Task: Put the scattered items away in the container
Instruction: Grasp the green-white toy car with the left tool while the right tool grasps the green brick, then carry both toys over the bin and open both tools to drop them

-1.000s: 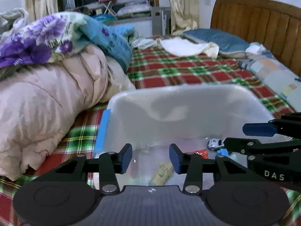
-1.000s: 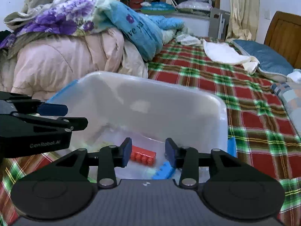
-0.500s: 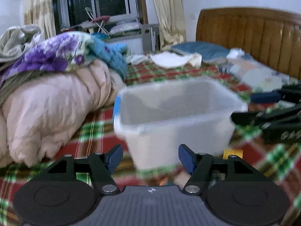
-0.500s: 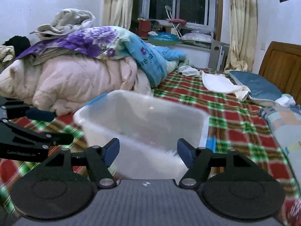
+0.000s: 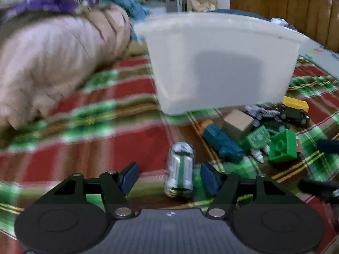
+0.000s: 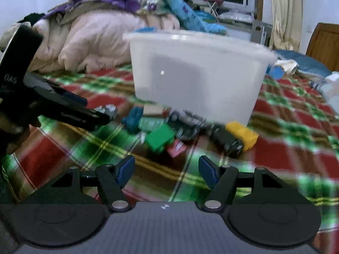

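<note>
The plaid bedspread [image 5: 89, 154] fills most of what I see, with the pink quilt [image 5: 53, 59] heaped on the left. On it stands the translucent container [image 5: 222, 63], well beyond my fingers, its near wall facing me. In front of its base lie the scattered items: a teal toy [image 5: 222, 141], a cardboard block [image 5: 238, 123], a green brick [image 5: 282, 146], and a yellow-and-black truck [image 6: 237, 137]. Nearest to me is the silver-and-green toy car [image 5: 180, 169].

My left gripper [image 5: 169, 177] stands wide, the car lying between the pads but closer to the right one; neither pad presses on it that I can see. My right gripper [image 6: 166, 170] is also wide and empty over bare plaid, short of the pile.

To take the car well, I judge I should shift the left claw a little rightward so the car sits centred, come down until the pads flank its long sides, then close squarely so the rounded body does not squirt out. The right claw should pick an item at the pile's edge, probably the green brick or the truck, rather than dig into the middle.

A second ago both claws hung over the open container, looking down at pieces inside. Since then both have dropped to the bedspread in front of it; both sets of jaws opened wider, and the left's have just been closing slightly.
</note>
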Demonstrator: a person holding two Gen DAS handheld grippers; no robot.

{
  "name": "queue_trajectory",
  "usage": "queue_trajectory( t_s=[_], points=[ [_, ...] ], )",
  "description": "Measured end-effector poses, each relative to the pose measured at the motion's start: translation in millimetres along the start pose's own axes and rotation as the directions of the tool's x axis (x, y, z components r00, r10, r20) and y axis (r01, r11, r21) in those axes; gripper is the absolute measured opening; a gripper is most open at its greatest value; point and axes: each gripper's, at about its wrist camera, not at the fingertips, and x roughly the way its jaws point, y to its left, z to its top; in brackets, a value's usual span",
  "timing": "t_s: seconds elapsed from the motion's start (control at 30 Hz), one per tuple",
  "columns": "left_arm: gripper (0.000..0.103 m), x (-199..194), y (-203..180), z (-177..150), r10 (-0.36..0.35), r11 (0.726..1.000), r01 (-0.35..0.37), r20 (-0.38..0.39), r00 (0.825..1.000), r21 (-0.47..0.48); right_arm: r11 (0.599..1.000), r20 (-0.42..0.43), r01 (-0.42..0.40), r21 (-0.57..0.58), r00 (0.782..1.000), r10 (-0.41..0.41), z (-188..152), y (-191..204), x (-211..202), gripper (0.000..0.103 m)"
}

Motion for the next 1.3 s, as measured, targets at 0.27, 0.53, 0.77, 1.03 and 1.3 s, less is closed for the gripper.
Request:
queue_trajectory(
  t_s=[0.27,0.53,0.77,1.03,1.3],
  points=[
    [0.033,-11,3,-9,-0.078,0.996,0.077,-0.026,0.997,-0.052,0.99,0.088,0.028,-0.137,0.996,-0.016,13,15,14,0.055],
    [0.034,-16,-11,-18,-0.14,0.99,0.139,-0.046,0.989,-0.028,0.981,0.014,0.026,-0.194,1.0,-0.024,8,25,24,0.039],
    [0.034,-17,-25,-22,-0.09,0.996,0.091,-0.043,0.995,0.021,0.994,-0.043,-0.017,-0.104,0.999,0.013,-14,10,1,0.037],
    [0.033,-40,-40,-13,-0.125,0.989,0.129,-0.05,0.991,0.071,0.996,-0.048,-0.028,-0.08,0.999,0.024,-4,5,5,0.034],
    [0.033,-84,-50,59,-0.144,0.982,0.133,0.077,0.987,0.13,0.999,0.053,-0.037,0.032,0.998,0.035,61,-29,-25,0.034]
  ],
)
